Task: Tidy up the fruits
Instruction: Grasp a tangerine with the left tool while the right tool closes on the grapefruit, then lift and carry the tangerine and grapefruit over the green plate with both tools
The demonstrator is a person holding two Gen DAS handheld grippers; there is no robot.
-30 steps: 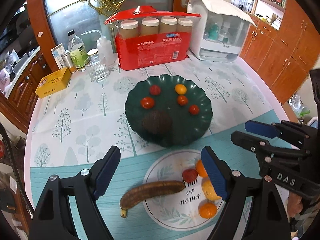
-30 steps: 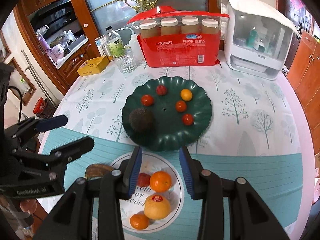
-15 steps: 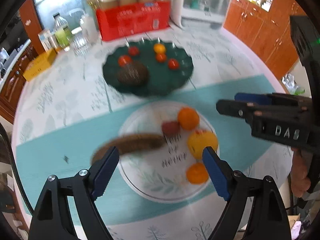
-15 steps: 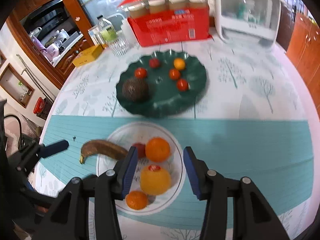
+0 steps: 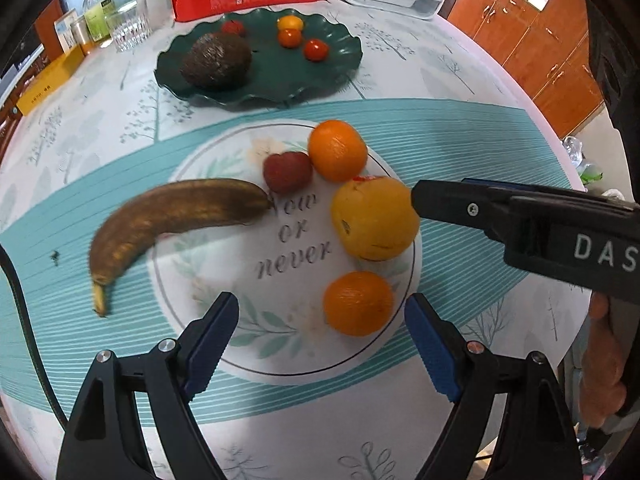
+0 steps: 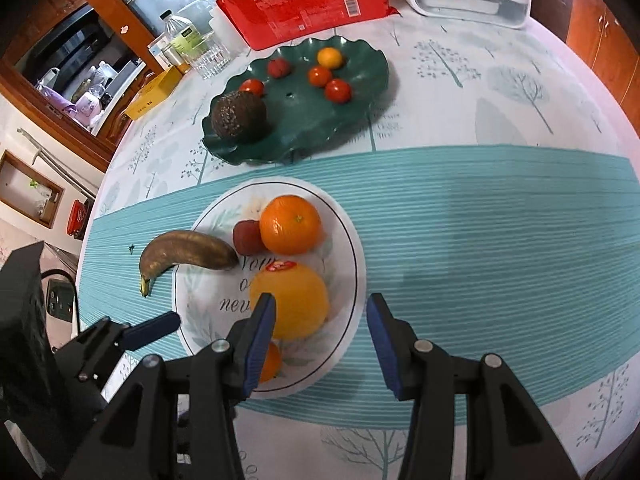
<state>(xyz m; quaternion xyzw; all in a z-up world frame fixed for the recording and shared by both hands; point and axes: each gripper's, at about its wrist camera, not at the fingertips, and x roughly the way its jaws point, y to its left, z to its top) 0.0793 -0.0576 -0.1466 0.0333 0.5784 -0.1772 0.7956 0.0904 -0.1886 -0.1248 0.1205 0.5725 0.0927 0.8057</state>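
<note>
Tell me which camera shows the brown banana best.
The left wrist view: the banana lies large and whole, tip on the white plate, stem on the cloth. The right wrist view shows it whole too, but smaller and off to the side.

Brown banana (image 5: 176, 216), dark green plate (image 5: 344, 64), white leaf-patterned plate (image 5: 248, 344), teal-striped tablecloth (image 5: 480, 148).

Left gripper (image 5: 322, 340): two black plastic finger arms of triangulated, open-frame form, each carrying a blue ribbed pad on its inner face. One silver screw head sits beside each pad, with a second farther back along the arm. A black cable (image 5: 24, 320) runs down the side of this gripper.

Right gripper (image 6: 322, 340): same construction, black arms, blue ribbed pads, paired silver screws. Its side face, beside the left gripper, bears white letters "DAS". A hand (image 5: 602, 364) shows below that lettering.
</note>
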